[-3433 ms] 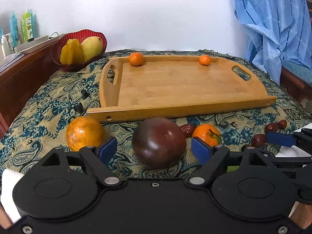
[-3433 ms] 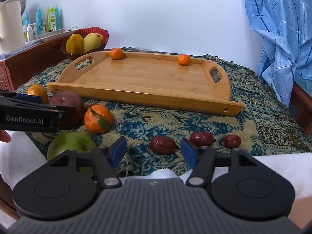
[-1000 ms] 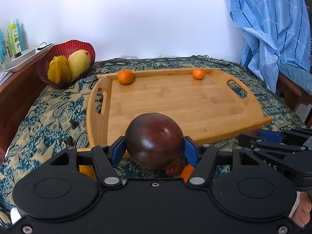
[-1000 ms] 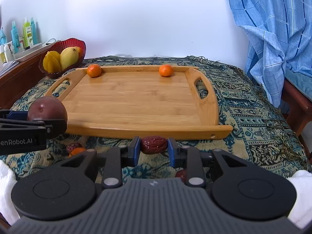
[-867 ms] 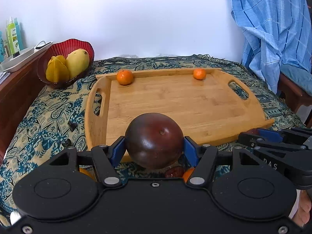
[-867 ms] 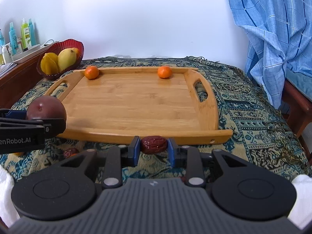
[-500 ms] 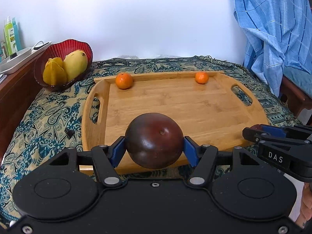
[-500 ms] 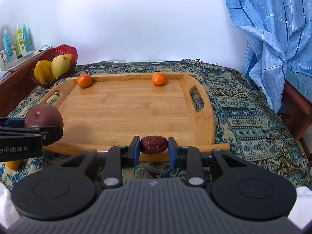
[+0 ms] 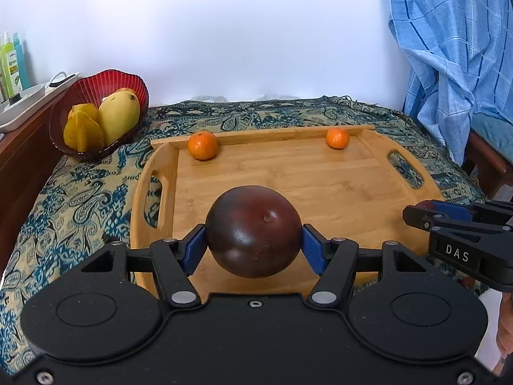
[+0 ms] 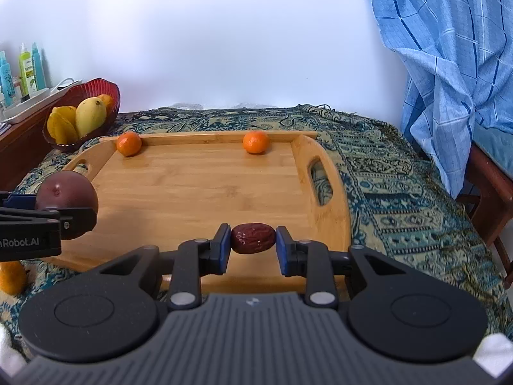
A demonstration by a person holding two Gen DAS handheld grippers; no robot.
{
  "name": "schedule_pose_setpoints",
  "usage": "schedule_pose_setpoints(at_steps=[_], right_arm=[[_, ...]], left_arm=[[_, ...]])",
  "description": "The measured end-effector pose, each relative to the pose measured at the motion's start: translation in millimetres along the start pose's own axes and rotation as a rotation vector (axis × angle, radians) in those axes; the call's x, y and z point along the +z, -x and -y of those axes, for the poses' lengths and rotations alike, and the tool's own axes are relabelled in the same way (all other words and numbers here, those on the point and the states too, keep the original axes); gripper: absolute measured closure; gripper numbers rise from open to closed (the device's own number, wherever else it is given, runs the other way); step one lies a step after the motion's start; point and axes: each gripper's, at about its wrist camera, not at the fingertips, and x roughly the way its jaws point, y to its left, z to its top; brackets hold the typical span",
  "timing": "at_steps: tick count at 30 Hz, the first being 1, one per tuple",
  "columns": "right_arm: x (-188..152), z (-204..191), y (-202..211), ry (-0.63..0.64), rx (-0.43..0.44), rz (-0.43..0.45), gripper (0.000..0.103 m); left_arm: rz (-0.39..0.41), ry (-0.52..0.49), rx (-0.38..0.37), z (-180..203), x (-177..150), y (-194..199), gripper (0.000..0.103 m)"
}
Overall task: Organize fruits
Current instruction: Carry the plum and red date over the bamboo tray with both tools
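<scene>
The dark purple fruit (image 9: pixel 253 231) sits between the two blue pads of the left gripper (image 9: pixel 253 250), and both pads press on its sides, so this gripper is clenched on it and carries it clear of the surface. The fruit fills the whole gap between the fingers and stands out in front of the fingertips, above the near left part of the wooden tray (image 9: pixel 320 179). In the right wrist view the same fruit (image 10: pixel 65 192) shows at the left, over the near left corner of the tray (image 10: pixel 192 192). The red date (image 10: pixel 253 238) lies crosswise between the pads of the right gripper (image 10: pixel 253 250), which grasps it at its two ends; it is held above the near edge of the tray, toward the right side. On the tray two small mandarins rest against the far edge: the left mandarin (image 9: pixel 203 145) is in the far left corner and the right mandarin (image 9: pixel 337 138) is near the far right corner, well apart from each other. A red bowl (image 9: pixel 89 86) with a mango (image 9: pixel 118 116) and a starfruit (image 9: pixel 84 131) stands beyond the far left corner of the tray, on the patterned cloth (image 9: pixel 80 192). One more orange fruit (image 10: pixel 11 277) lies on the cloth at the near left, partly hidden under the left gripper. A blue checked cloth (image 10: pixel 449 64) hangs at the right.
</scene>
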Motion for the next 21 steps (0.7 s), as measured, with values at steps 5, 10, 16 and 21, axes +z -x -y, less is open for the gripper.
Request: schedule_pose_setpoints(at_steps=[5,10,16,21], right_arm=[[13.0,4.2,-13.5,-0.011,0.012,-0.012,0.069],[25.9,8.7,-28.1,-0.025,0.013,-0.019,0.069],[46.6,14.4,-47.5,-0.035,0.019,-0.028,0.069],[59.4,18.7,-68.2,-0.053,0.018,-0.054,0.068]], left_arm=[[-0.013,0.017,0.002,-4.7,11.5,-12.9,0.042],[-0.028,0.019,0.012,-10.0,24.5,-28.6,0.042],[-0.053,0.048,0.015,-18.6,38.9,-46.4,0.042],[-0.077,0.071,0.025,-24.1,47.0,-63.2,0.042]])
